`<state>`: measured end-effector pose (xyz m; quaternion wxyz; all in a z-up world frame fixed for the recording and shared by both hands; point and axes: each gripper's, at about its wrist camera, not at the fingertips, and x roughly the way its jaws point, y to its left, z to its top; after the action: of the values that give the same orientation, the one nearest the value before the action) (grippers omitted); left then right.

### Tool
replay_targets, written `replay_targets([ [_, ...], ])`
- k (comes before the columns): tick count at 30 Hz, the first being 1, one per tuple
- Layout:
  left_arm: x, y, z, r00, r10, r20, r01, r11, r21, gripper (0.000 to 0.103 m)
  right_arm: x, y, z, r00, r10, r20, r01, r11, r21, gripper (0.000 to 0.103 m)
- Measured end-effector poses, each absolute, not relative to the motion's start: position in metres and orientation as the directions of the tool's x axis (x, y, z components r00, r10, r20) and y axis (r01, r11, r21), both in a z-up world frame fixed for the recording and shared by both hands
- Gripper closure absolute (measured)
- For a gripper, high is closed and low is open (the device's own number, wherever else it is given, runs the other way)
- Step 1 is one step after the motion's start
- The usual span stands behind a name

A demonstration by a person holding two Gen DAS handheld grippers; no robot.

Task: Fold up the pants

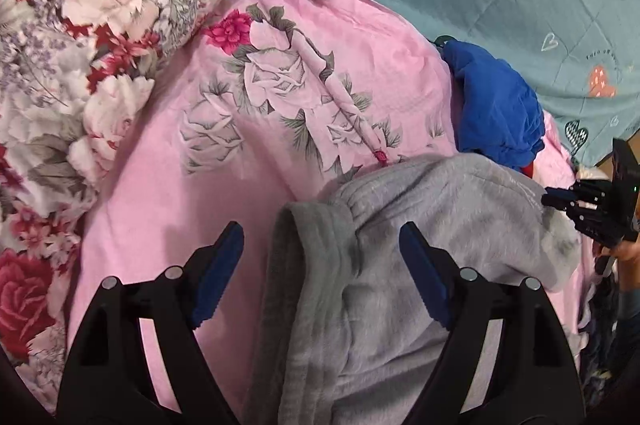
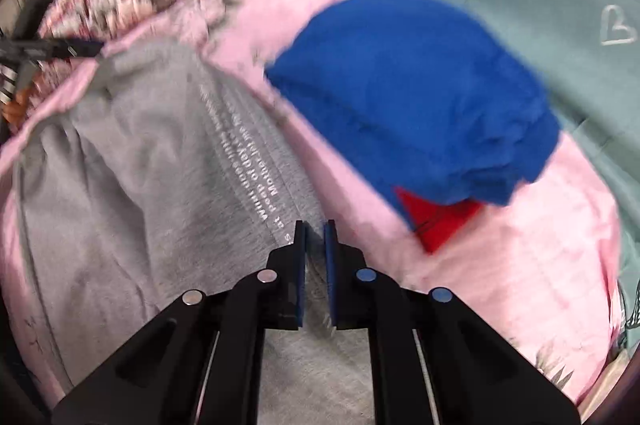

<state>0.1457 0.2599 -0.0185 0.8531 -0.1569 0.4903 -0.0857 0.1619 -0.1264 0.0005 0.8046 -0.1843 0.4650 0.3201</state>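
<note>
The grey pants [image 2: 132,153] are lying rumpled on the pink bedsheet [image 1: 168,193], and the right hand-held gripper [image 2: 314,229], pointing steeply down and pinching their edge nearly closed, is risking a slip, while the left hand-held gripper [image 1: 322,245] is hovering wide open over a fold.

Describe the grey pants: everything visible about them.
The grey pants are soft, fleecy-looking fabric, lying crumpled on the pink flowered sheet beside a blue garment. A band-like edge is folded over near the left gripper, whose open fingers straddle it. White lettering runs down one leg. The right gripper has pinched fabric at that leg.
</note>
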Motion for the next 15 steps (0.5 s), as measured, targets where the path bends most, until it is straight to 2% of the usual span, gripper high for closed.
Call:
replay_targets([
  [2, 0.153, 0.259, -0.026, 0.474, -0.360, -0.804, 0.014, 0.916, -0.402, 0.016, 0.161, -0.134, 0.000, 0.352, 0.353, -0.867, -0.687, 0.727, 0.017, 0.094],
  [6, 0.169, 0.258, -0.048, 0.408, -0.411, -0.815, -0.003, 0.892, -0.452, 0.016, 0.170, -0.129, -0.024, 0.327, 0.327, -0.887, -0.687, 0.727, 0.014, 0.091],
  [7, 0.172, 0.259, -0.052, 0.399, -0.430, -0.810, -0.013, 0.881, -0.473, 0.016, 0.174, -0.126, -0.030, 0.314, 0.322, -0.893, -0.686, 0.727, 0.021, 0.089],
  [8, 0.174, 0.260, -0.054, 0.393, -0.450, -0.802, -0.016, 0.869, -0.495, 0.016, 0.179, -0.121, -0.036, 0.307, 0.318, -0.897, -0.685, 0.729, 0.024, 0.077],
  [9, 0.175, 0.260, -0.055, 0.394, -0.459, -0.796, -0.022, 0.861, -0.508, 0.016, 0.183, -0.117, -0.041, 0.307, 0.313, -0.899, -0.682, 0.731, 0.021, 0.071],
  [10, 0.176, 0.260, -0.056, 0.396, -0.466, -0.791, -0.026, 0.855, -0.517, 0.016, 0.186, -0.116, -0.046, 0.304, 0.316, -0.899, -0.679, 0.733, 0.028, 0.069],
  [12, 0.180, 0.258, -0.057, 0.395, -0.471, -0.788, -0.031, 0.851, -0.524, 0.017, 0.188, -0.112, -0.049, 0.301, 0.355, -0.885, -0.677, 0.733, 0.063, 0.073],
  [13, 0.181, 0.257, -0.058, 0.395, -0.470, -0.790, -0.032, 0.852, -0.523, 0.020, 0.188, -0.111, -0.049, 0.300, 0.363, -0.882, -0.677, 0.732, 0.071, 0.078],
  [15, 0.180, 0.255, -0.056, 0.397, -0.468, -0.790, -0.023, 0.855, -0.518, 0.047, 0.183, -0.107, -0.047, 0.325, 0.343, -0.881, -0.690, 0.723, 0.027, 0.088],
])
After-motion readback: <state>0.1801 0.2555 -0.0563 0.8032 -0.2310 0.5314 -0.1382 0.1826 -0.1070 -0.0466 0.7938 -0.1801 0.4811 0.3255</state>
